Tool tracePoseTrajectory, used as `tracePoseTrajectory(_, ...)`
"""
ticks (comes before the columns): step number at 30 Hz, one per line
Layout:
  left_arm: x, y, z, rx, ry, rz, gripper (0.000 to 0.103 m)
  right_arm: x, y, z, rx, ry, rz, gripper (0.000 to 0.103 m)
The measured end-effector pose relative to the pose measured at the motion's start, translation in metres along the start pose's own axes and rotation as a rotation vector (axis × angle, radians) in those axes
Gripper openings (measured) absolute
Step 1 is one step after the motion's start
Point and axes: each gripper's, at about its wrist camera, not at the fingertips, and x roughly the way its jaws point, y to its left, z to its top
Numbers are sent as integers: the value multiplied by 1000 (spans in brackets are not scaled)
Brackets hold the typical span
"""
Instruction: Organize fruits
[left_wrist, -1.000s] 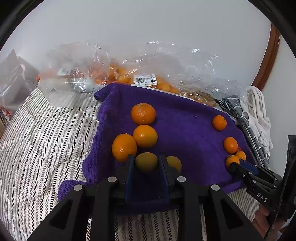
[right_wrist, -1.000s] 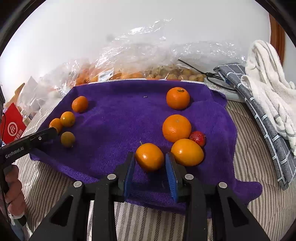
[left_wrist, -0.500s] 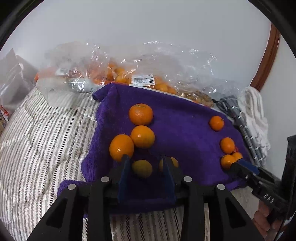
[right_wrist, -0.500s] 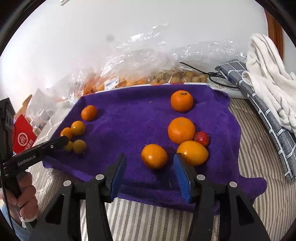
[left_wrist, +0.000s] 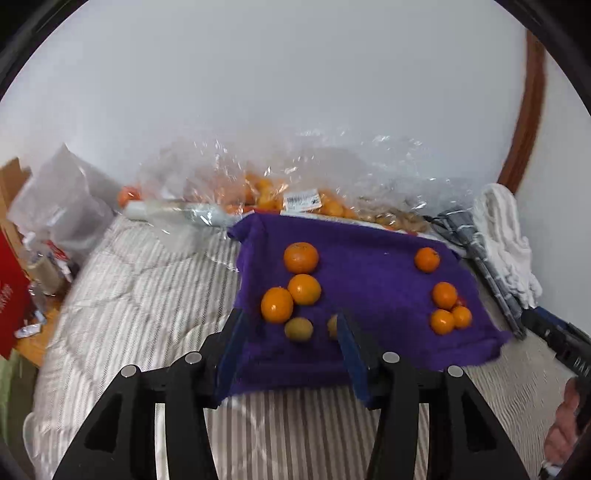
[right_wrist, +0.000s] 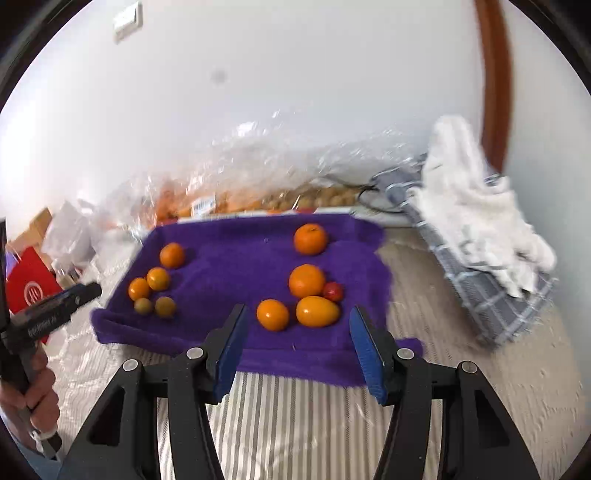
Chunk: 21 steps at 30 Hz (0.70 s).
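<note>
Left to right. Red box (right_wrist: 27, 291) at the far left edge. Left gripper (left_wrist: 288, 325): jaws apart and opening, nothing pressed between them; a greenish-yellow fruit (left_wrist: 298, 329) lies on the purple towel (left_wrist: 369, 266) beyond the tips. Left cluster (right_wrist: 153, 284) of small oranges on the towel's left side. Right gripper (right_wrist: 297, 323): jaws apart and opening, empty; an orange (right_wrist: 272, 314) and an oval orange fruit (right_wrist: 317, 311) lie on the towel ahead. A small red fruit (right_wrist: 333, 291) touches the larger orange behind. White cloth (right_wrist: 476, 218) at right.
</note>
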Motion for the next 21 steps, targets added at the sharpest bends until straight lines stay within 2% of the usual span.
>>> tracePoseTrajectory(3, -34, -5, -7, 2, -14, -25, 49, -31, -6, -3, 30, -25, 2, 56)
tracePoseTrajectory(5, -58, -11, -11, 10, -36, -19, 57, -50, -7, -7, 28, -30, -26, 58)
tracePoseTrajectory(8, -89, -22, -19, 37, -62, -3, 64, -76, -4, -15, 8, -10, -57, 58)
tracePoseTrajectory(10, -105, -27, -25, 38, -70, -1, 64, -93, -4, -21, 12, -14, -70, 59)
tracePoseTrajectory(12, -121, -36, -30, 60, -92, 3, 64, -113, -1, -29, 8, -30, -101, 79)
tracePoseTrajectory(15, -141, -47, -36, 95, -114, 19, 64, -140, 3, -40, -22, -96, -106, 90)
tracePoseTrajectory(19, -158, -60, -36, 114, -120, 3, 73, -158, 2, -47, -21, -105, -118, 96)
tracePoseTrajectory(21, -165, -64, -38, 122, -129, 8, 73, -162, 0, -48, -22, -95, -124, 96)
